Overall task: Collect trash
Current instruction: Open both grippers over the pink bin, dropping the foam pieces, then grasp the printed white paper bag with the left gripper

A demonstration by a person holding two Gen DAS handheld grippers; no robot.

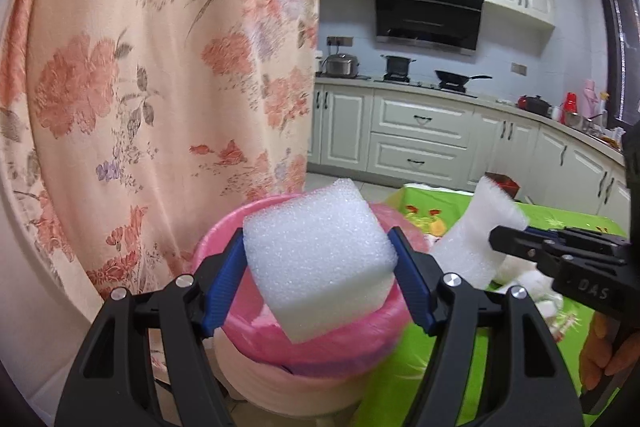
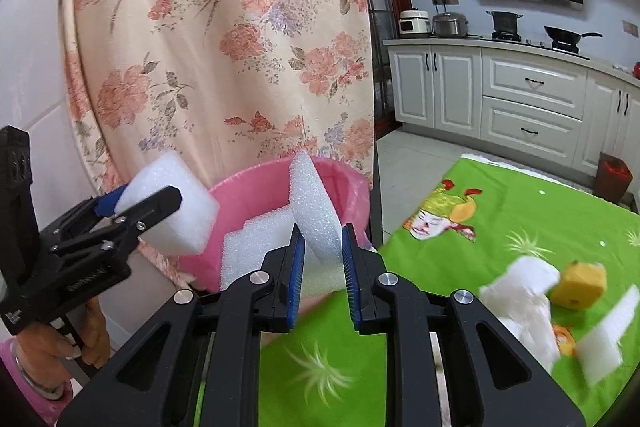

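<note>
My left gripper (image 1: 320, 255) is shut on a thick white foam block (image 1: 316, 251), held just above the pink-lined trash bin (image 1: 224, 227). In the right wrist view that same left gripper (image 2: 120, 207) and its foam block (image 2: 176, 203) hang at the left, over the bin's near rim. My right gripper (image 2: 322, 247) is shut on a thin white foam slab (image 2: 312, 207) that stands on edge over the trash bin (image 2: 248, 187). More white foam (image 2: 256, 247) lies inside the bin. In the left wrist view the right gripper (image 1: 516, 239) and its slab (image 1: 476, 227) show at the right.
A floral curtain (image 2: 224, 39) hangs right behind the bin. A table with a green cartoon cloth (image 2: 500, 227) sits to the right, bearing white foam scraps (image 2: 528, 291) and a yellow sponge piece (image 2: 580, 285). Kitchen cabinets (image 1: 420, 131) and a stove stand beyond.
</note>
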